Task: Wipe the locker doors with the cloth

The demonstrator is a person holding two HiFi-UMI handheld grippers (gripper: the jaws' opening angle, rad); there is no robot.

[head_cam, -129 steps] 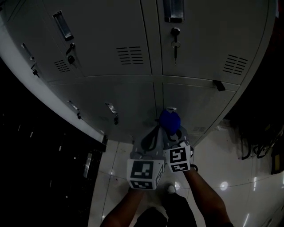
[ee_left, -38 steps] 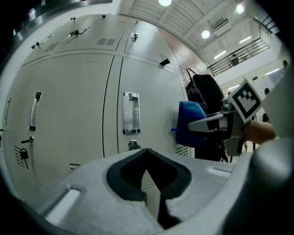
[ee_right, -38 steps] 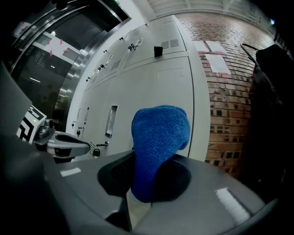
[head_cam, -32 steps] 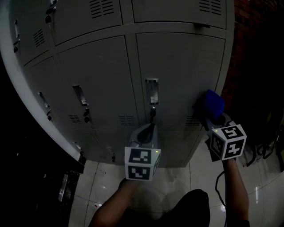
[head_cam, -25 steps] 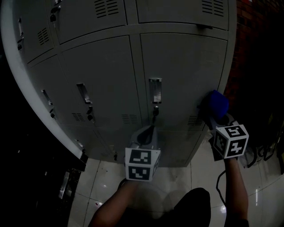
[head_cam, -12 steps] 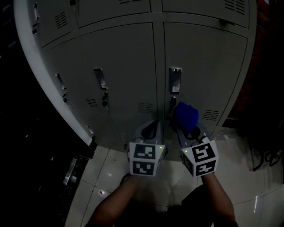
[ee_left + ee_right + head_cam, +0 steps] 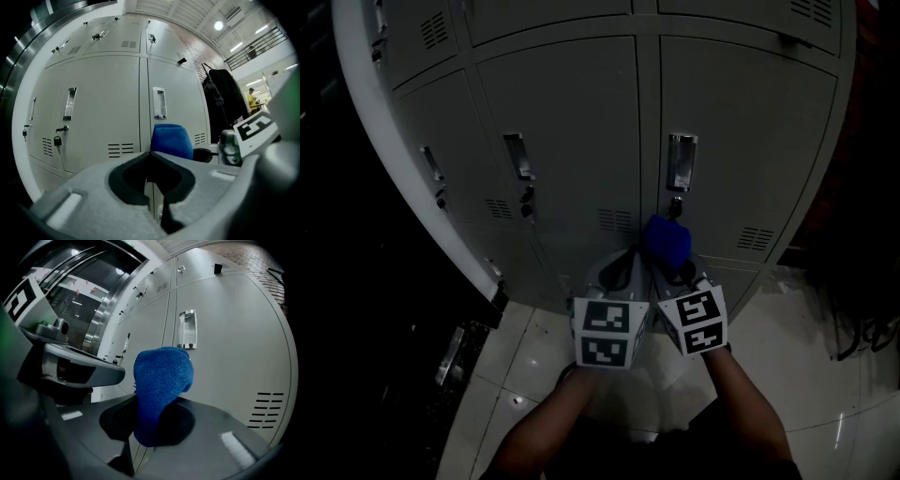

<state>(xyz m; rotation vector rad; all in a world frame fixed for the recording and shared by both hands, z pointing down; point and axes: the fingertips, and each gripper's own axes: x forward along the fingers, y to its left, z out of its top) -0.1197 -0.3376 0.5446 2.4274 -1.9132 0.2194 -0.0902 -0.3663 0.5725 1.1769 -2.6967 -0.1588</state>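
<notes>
The grey locker doors (image 7: 572,122) rise in front of me, each with a recessed handle (image 7: 682,161). A folded blue cloth (image 7: 666,242) sticks up from my right gripper (image 7: 671,266), which is shut on it; the cloth (image 7: 161,380) is close to the lower right door, below that handle, and I cannot tell whether it touches. My left gripper (image 7: 621,272) hangs right beside it on the left, shut with nothing in it. In the left gripper view the cloth (image 7: 171,139) shows just past that gripper's (image 7: 150,153) tips.
A padlock (image 7: 56,139) hangs on the left door, and a key (image 7: 675,208) sticks out under the right door's handle. Dark clothing (image 7: 225,98) hangs right of the lockers. Cables (image 7: 862,328) lie on the glossy tiled floor (image 7: 787,319). A dark gap (image 7: 366,309) lies to the left.
My right gripper has carried the cloth from the right edge of the lower right door leftwards, ending close beside the left gripper. The left gripper has kept its place.
</notes>
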